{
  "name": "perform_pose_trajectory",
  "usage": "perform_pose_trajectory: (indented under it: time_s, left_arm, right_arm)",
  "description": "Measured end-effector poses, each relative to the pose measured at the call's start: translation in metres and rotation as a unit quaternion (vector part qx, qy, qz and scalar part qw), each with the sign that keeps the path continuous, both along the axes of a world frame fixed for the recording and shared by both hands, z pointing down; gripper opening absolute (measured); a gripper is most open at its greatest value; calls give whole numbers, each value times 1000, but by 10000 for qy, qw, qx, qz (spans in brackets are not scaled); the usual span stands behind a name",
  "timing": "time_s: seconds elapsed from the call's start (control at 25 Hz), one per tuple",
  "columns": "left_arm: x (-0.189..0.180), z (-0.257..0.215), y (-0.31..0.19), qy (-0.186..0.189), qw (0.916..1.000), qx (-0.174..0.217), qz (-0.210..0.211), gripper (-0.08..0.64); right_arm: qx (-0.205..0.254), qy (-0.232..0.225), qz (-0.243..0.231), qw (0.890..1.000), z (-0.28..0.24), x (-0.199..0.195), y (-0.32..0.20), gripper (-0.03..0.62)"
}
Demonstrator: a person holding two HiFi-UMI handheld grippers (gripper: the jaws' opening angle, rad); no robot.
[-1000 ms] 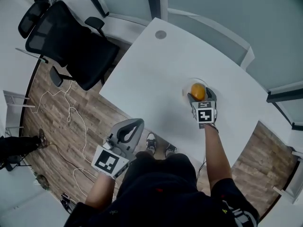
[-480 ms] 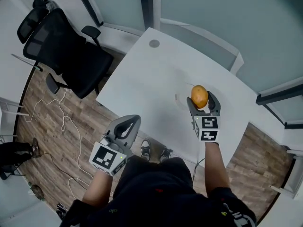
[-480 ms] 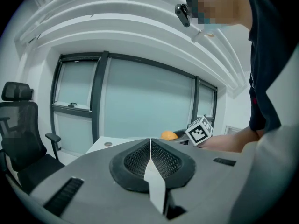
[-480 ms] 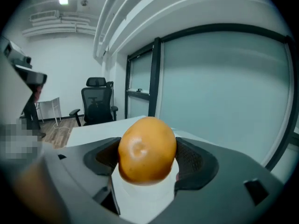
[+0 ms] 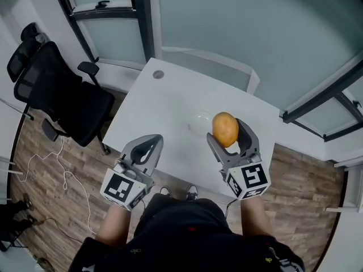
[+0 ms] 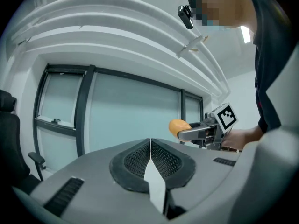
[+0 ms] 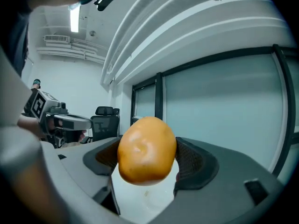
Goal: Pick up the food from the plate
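Note:
An orange, egg-shaped piece of food (image 5: 225, 128) is held up in the air, and my right gripper (image 5: 228, 134) is shut on it. Up close in the right gripper view the food (image 7: 146, 150) fills the gap between the dark ribbed pads (image 7: 191, 162). Below and behind it a small white plate (image 5: 199, 121) rests on the white table (image 5: 164, 112). Over the table's near edge at the left, my left gripper (image 5: 148, 147) is shut with nothing in it; its pads (image 6: 150, 158) meet. From the left gripper view the food (image 6: 178, 126) shows at the right.
A black office chair (image 5: 52, 98) stands left of the table on the wood floor. Glass partition walls (image 5: 238, 27) run behind the table. A round grommet (image 5: 158, 74) sits near the table's far corner. Cables (image 5: 54, 169) trail on the floor at the left.
My right gripper has lifted the food off the plate and brought it up toward the camera. The head view has tilted up. The left gripper has stayed shut near the table edge.

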State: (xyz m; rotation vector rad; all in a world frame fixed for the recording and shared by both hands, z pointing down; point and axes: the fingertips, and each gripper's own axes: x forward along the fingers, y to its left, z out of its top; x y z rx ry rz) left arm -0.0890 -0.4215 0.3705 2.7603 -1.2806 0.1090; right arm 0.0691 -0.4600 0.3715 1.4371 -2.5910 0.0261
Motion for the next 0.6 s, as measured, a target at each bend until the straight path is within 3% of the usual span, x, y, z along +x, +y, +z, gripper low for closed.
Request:
perform_pose_trajectory:
  time_s: [0.32,0.6]
  left_arm:
    - [25,-41,6,98,9981,438,416,23]
    - [39,-51,10,34,9973,492,552,23]
  right_arm:
    - [673,117,227,9974,-50,16,39,374]
    - [850,277,332,9954,-67,29,52,374]
